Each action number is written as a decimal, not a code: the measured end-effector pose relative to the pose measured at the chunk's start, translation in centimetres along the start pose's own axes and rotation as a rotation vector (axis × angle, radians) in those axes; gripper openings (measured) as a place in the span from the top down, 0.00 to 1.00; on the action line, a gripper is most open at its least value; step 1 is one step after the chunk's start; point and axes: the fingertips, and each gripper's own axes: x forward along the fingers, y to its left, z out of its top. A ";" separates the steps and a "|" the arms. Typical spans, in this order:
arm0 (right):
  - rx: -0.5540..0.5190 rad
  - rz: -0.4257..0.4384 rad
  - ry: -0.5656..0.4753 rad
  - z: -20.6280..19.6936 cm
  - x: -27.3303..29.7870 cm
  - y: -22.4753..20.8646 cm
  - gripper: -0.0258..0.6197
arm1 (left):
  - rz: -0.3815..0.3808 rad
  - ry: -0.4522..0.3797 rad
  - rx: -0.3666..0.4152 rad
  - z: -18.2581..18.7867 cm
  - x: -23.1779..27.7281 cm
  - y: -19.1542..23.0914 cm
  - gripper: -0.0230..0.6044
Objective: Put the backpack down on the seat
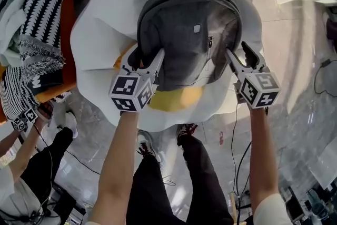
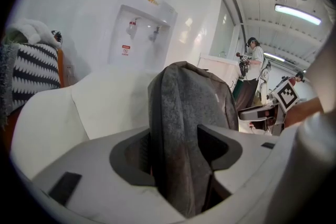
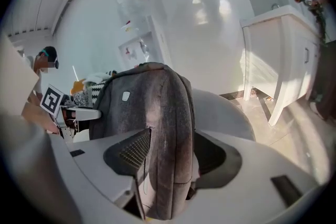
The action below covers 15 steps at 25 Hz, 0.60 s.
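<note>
The grey fabric backpack stands upright on the white rounded seat, its side edges between the parted jaws of the left tool and the right tool.

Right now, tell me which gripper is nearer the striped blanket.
Left. The left gripper sits on the side of the backpack that faces the striped blanket; the right gripper is across the backpack, farther away.
</note>
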 end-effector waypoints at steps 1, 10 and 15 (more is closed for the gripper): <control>-0.002 -0.003 0.006 0.1 -0.2 0.2 0.58 | 0.000 0.010 0.007 0.1 -0.1 0.1 0.54; 0.007 -0.015 0.013 -1.6 -3.1 2.4 0.58 | 0.080 0.092 0.093 -2.4 -2.7 0.4 0.45; -0.002 -0.009 0.020 -1.9 -4.9 4.6 0.58 | 0.065 0.093 0.061 -3.4 -5.0 -0.2 0.45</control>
